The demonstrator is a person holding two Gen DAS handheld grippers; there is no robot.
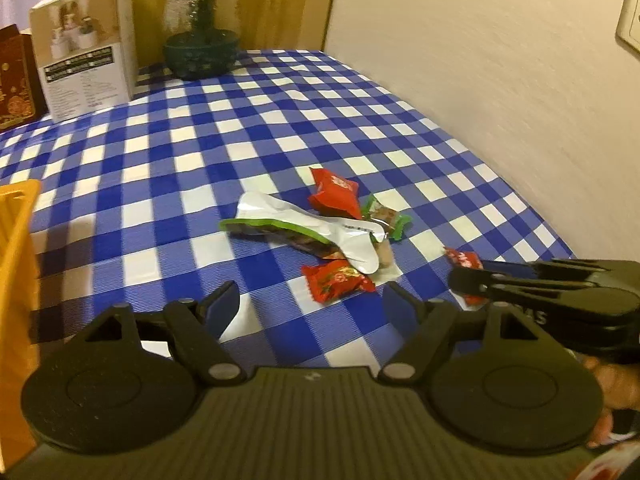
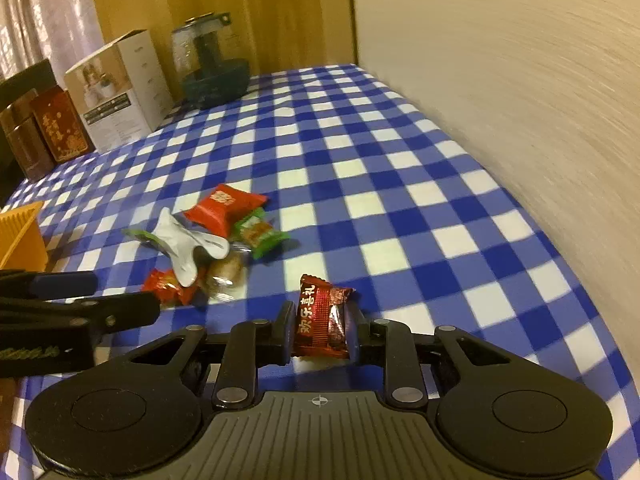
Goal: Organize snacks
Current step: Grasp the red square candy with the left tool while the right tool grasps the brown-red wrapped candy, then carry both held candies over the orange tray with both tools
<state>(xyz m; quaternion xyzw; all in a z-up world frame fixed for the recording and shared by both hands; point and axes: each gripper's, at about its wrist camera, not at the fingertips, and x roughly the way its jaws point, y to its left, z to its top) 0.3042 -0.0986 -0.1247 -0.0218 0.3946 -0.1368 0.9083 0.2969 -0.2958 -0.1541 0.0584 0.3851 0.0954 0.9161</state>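
Observation:
A pile of snacks lies on the blue-checked tablecloth: a silver and green pouch, a red packet behind it, a small green packet, and a red candy in front. My left gripper is open and empty just before that red candy. My right gripper is shut on a dark red candy packet with gold characters, held just above the cloth. It shows at the right of the left wrist view. The left gripper shows at the left of the right wrist view.
An orange basket stands at the left edge, also in the right wrist view. A white carton, dark red boxes and a glass jar stand at the back. A wall runs along the table's right side.

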